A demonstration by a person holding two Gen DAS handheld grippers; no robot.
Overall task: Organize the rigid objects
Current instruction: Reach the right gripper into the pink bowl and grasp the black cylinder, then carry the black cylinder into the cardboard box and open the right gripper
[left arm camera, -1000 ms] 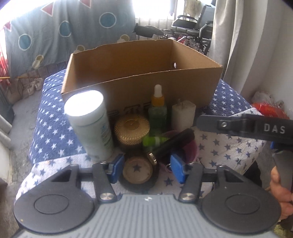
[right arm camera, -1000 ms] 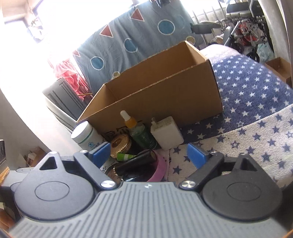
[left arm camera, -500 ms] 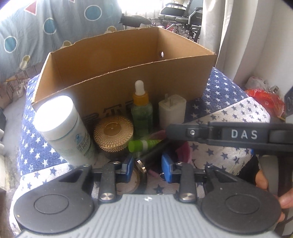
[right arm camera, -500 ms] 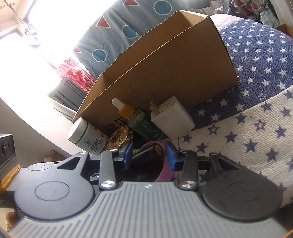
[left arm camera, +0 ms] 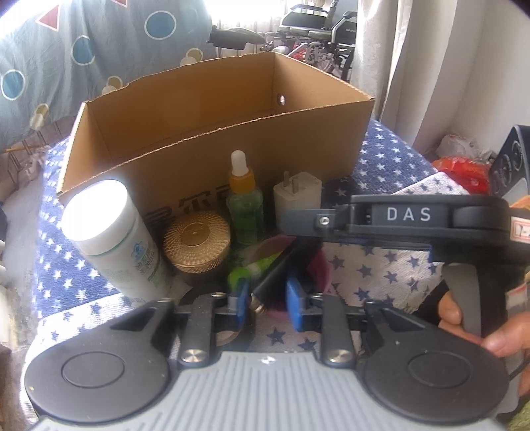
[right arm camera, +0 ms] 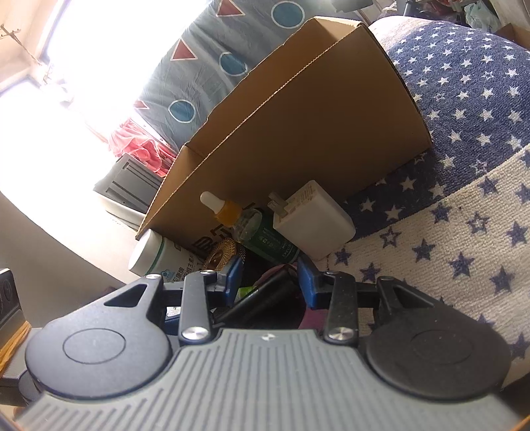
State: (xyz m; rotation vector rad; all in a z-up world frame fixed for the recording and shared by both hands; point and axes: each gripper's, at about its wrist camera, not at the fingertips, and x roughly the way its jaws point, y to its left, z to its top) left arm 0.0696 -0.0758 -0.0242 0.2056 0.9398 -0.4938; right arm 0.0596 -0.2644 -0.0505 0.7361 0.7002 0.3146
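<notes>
An open cardboard box (left arm camera: 212, 132) stands on a star-patterned cloth. In front of it stand a white bottle (left arm camera: 116, 238), a gold jar (left arm camera: 197, 242), a green dropper bottle (left arm camera: 244, 205) and a white charger (left arm camera: 297, 199). A black tube (left arm camera: 281, 268) lies tilted over a pink bowl (left arm camera: 323, 268), beside a small green tube (left arm camera: 245, 272). My left gripper (left arm camera: 265, 295) has its blue pads narrowed around the black tube's near end. My right gripper (right arm camera: 270, 278) is narrowed around the same black tube (right arm camera: 265, 295) from the right; its side shows in the left wrist view (left arm camera: 397, 218).
The box (right arm camera: 298, 132) takes up the back of the cloth, and the cloth (right arm camera: 463, 199) spreads to the right of the objects. A wheelchair (left arm camera: 314, 30) and a curtain (left arm camera: 414, 66) lie behind. A red bag (left arm camera: 463, 172) sits at the right.
Both grippers moved in on the cluster and narrowed their jaws around the black tube. The right gripper came across in front of the charger.
</notes>
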